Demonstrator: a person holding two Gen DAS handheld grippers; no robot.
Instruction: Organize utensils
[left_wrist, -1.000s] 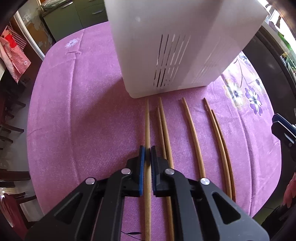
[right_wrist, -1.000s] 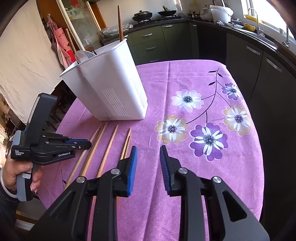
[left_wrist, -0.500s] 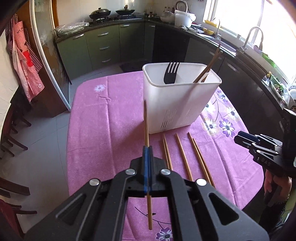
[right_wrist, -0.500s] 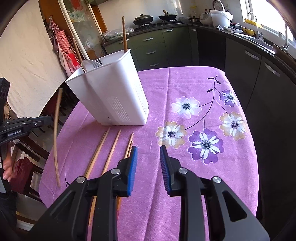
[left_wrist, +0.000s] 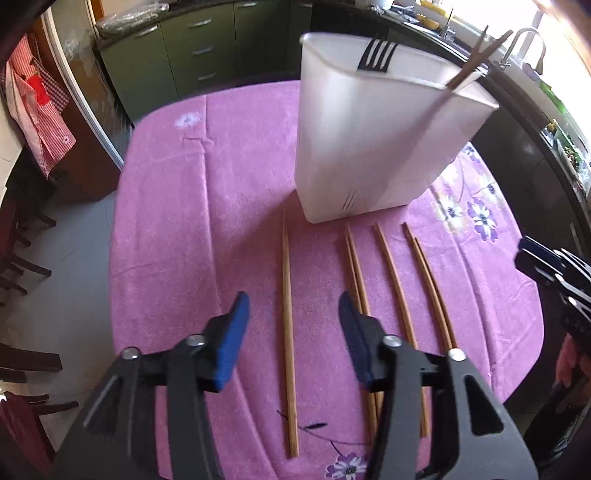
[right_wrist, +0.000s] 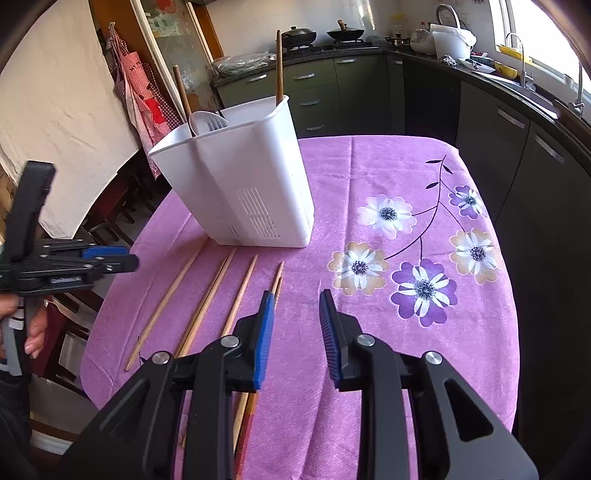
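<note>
Now left tongs (left_wrist: 291, 328) just opened, chopstick (left_wrist: 288, 332) lying on tablecloth (left_wrist: 166, 221)

Purple tablecloth (right_wrist: 369, 332) with white and violet flowers, white holder (right_wrist: 251, 184), tan chopsticks (left_wrist: 288, 314), seemingly black fork (left_wrist: 376, 57)

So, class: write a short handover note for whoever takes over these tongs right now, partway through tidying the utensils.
Left tongs: open, jaws just opened, gripping nothing; one loose chopstick lies on the cloth below them.
Right tongs: open, empty.
Done: fork, spoon and two standing chopsticks are in the white holder.
Left: that loose chopstick and five others lying in front of the holder still need putting in.
</note>
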